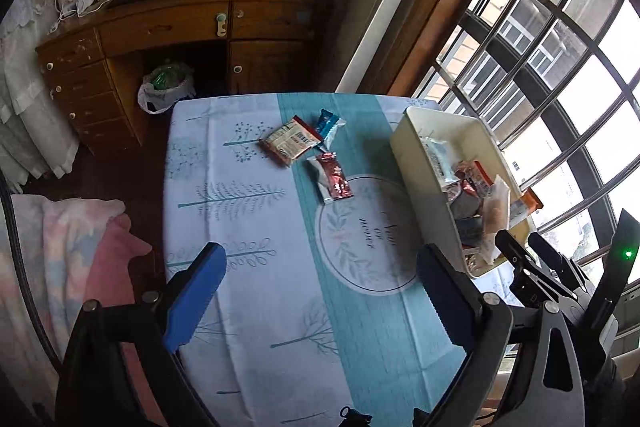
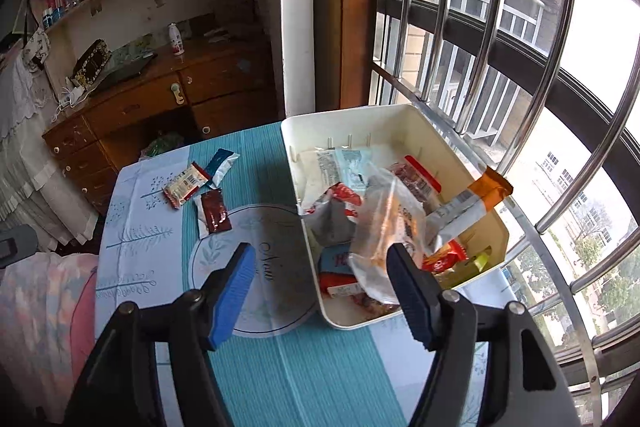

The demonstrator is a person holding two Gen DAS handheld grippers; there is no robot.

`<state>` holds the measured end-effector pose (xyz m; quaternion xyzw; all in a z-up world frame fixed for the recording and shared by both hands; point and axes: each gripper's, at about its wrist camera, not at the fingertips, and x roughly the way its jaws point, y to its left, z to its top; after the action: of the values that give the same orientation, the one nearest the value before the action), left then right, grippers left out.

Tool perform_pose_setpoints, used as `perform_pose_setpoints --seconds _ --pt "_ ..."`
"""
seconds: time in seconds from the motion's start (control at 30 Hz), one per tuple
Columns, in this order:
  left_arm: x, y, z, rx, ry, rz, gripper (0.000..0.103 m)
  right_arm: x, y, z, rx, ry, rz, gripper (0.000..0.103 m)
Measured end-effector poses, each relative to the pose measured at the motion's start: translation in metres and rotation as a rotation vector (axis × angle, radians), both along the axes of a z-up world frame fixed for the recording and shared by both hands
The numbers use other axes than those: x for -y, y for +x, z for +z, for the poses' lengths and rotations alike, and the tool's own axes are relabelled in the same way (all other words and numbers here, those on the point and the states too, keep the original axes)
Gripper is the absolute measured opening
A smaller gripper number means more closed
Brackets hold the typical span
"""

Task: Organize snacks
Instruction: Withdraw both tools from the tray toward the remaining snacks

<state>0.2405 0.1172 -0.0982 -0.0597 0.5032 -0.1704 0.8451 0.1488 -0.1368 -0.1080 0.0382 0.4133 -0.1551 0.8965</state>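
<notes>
A cream bin (image 1: 404,163) (image 2: 308,251) stands at the table's right side by the window, filled with several snack packets, among them a clear crinkly bag (image 2: 384,223) and an orange-and-white bar (image 2: 472,207). Three packets lie loose on the tablecloth: a red-and-cream one (image 1: 290,141) (image 2: 185,185), a blue-and-white one (image 1: 330,127) (image 2: 224,165) and a dark red one (image 1: 330,177) (image 2: 214,213). My left gripper (image 1: 320,291) is open and empty above the table's near middle. My right gripper (image 2: 322,293) is open and empty over the bin's near left edge; it also shows in the left wrist view (image 1: 532,263).
The table carries a blue-and-white cloth (image 1: 248,227). A barred window (image 2: 520,67) runs along the right. A wooden desk (image 1: 168,27) with drawers stands behind the table, with a plastic bag (image 1: 166,89) under it. A pink blanket (image 1: 60,251) lies at the left.
</notes>
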Motion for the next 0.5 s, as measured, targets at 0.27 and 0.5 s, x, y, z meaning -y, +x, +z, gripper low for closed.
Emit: perform_pose_setpoints --seconds 0.27,0.5 --pt "-0.005 0.052 -0.022 -0.048 0.058 -0.024 0.096 -0.036 0.03 -0.018 -0.001 0.015 0.016 0.074" --pt "0.024 0.11 -0.062 -0.124 0.142 -0.079 0.095 -0.052 0.072 -0.049 -0.025 0.026 0.08 0.077"
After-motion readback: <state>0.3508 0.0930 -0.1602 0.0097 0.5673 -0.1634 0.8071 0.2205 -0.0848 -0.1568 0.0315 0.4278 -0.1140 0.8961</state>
